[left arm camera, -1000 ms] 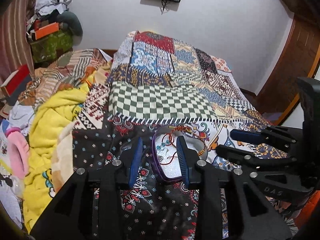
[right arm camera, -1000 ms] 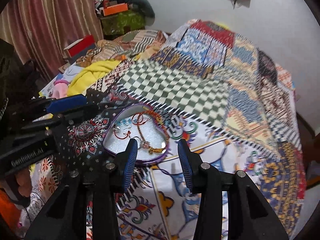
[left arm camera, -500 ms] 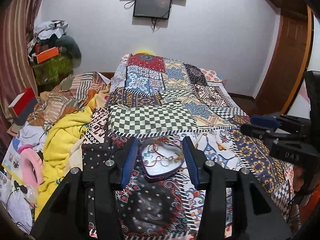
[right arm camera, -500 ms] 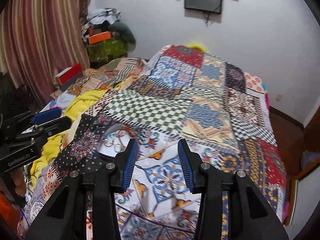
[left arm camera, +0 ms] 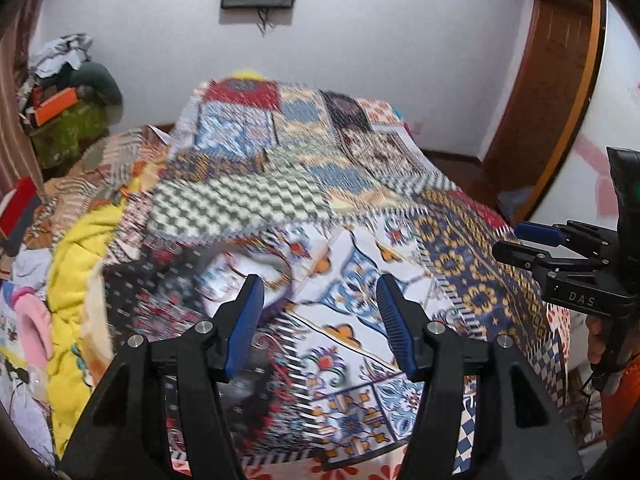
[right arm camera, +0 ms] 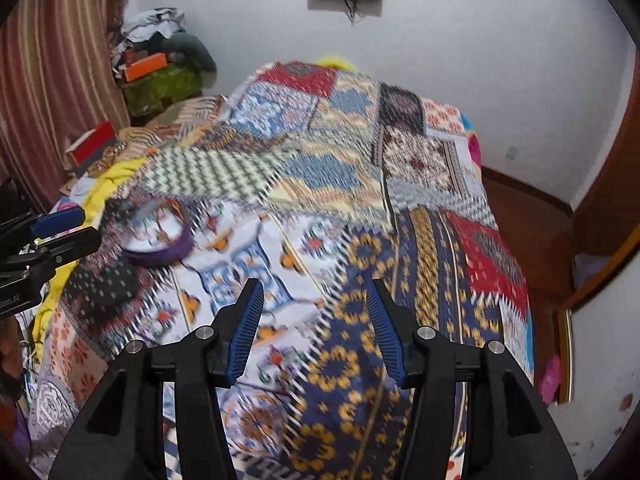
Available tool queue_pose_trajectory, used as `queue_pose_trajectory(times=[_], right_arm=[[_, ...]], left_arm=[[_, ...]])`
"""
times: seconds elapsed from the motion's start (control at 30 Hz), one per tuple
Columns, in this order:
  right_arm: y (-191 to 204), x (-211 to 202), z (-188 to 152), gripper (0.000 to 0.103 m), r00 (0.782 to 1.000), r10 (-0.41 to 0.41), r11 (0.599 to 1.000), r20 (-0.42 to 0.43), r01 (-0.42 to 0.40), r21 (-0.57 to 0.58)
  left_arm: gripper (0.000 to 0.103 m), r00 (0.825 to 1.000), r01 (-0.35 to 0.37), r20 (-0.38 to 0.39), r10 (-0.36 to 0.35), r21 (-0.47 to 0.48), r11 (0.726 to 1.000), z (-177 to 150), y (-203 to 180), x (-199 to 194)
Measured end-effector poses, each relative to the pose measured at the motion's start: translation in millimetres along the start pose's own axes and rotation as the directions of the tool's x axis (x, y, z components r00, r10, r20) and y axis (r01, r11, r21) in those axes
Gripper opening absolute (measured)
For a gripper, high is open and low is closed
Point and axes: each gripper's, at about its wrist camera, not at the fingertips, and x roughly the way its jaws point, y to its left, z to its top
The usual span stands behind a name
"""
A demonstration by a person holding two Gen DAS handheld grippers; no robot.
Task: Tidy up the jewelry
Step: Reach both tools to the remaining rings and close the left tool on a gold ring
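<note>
Both grippers hang above the bed with their fingers spread and nothing between them, so the task seems to sit between steps, either before a fresh reach or after a let-go.

From the left wrist view, the left gripper [left arm camera: 318, 318] stands over the patchwork bedspread [left arm camera: 400, 216], fingers released. The purple-rimmed tray [left arm camera: 248, 268] lies on the spread just beyond the left finger, smeared by motion blur; its contents cannot be made out here. The right gripper [left arm camera: 516, 238] shows at the right edge, well apart from the tray, its fingers parted and bare.

From the right wrist view, the right gripper [right arm camera: 316, 320] hovers over the blue and yellow patch, well to the right of the tray [right arm camera: 160, 240], which lies far left on the bed. Reddish and pale shapes show inside it, probably strung jewelry, too blurred to name. The left gripper [right arm camera: 60, 228] sits at the left edge, near the tray.

Judging by this, the next move calls for steadying, then bringing one gripper back over the tray to pick a single piece.
</note>
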Motion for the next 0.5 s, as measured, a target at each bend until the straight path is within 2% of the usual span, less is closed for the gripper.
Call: queue_pose_trajectory(times=[0.2, 0.5], right_arm=[[-12.0, 15.3, -22.9, 0.050, 0.998, 0.012, 1.000, -0.069, -0.012, 0.012], [-11.3, 36.1, -29.0, 0.050, 0.992, 0.058, 0.998, -0.109, -0.057, 0.016]], left_arm=[[0.057, 0.991, 0.052, -0.125, -0.050, 0.017, 0.998, -19.2, -17.3, 42.8], [0.055, 0.968, 0.108, -0.239, -0.084, 0.093, 0.990, -34.3, -44.1, 96.9]])
